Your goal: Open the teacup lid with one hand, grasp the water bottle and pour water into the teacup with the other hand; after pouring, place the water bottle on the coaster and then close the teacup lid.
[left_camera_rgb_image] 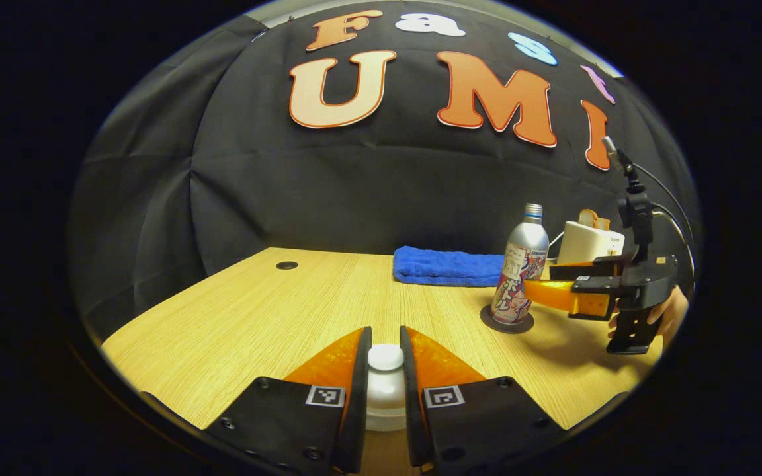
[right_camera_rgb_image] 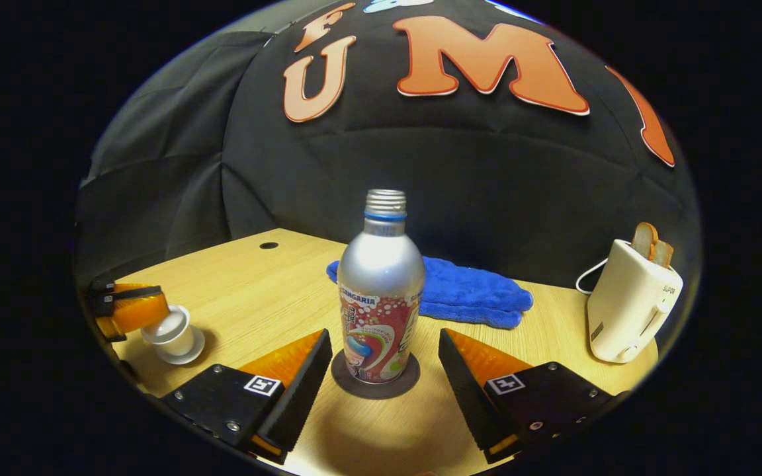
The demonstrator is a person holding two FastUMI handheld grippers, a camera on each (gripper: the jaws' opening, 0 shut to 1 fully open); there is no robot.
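Left gripper (left_camera_rgb_image: 385,360), bottom centre of its view, is pinched narrow on the knob of the teacup lid (left_camera_rgb_image: 385,358). Right gripper (right_camera_rgb_image: 381,360) stands wide apart, the water bottle (right_camera_rgb_image: 381,311) between its fingers untouched, upright on the coaster (right_camera_rgb_image: 376,385) at centre frame. Teacup (right_camera_rgb_image: 172,334) sits lower left in the right gripper view. Risk: the small knob could slip when lifted, or a closing finger could nudge the uncapped bottle over.

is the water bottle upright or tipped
Upright. The water bottle stands on its base on the dark coaster, neck straight up and uncapped, between the open fingers of the right gripper, which are not touching it.
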